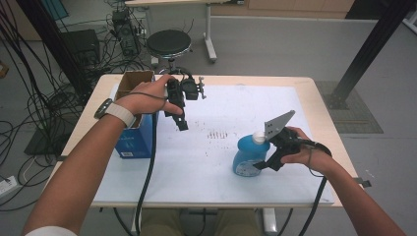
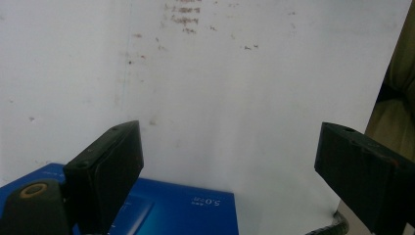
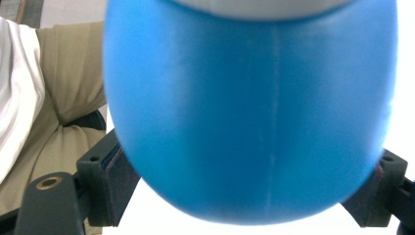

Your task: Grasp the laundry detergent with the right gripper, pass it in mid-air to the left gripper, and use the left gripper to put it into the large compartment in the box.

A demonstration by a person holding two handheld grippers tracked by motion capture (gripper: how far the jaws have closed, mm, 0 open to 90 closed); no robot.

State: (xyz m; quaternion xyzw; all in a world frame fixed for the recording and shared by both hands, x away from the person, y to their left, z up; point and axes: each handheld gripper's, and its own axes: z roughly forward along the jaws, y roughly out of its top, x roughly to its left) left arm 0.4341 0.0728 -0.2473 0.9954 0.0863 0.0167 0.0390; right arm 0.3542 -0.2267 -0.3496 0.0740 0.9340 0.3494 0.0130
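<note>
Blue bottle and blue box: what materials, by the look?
Blue bottle: likely molded plastic, smooth semi-gloss; a faint seam line runs down its side. Blue box: probably cardboard, printed blue outside, with open brown flaps on top.

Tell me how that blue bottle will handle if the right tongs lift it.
The bottle looks smooth and rounded, so it may slip between the right tongs. Its plastic probably flexes under a squeeze. It stands upright on the table, so a push might tip it.
</note>
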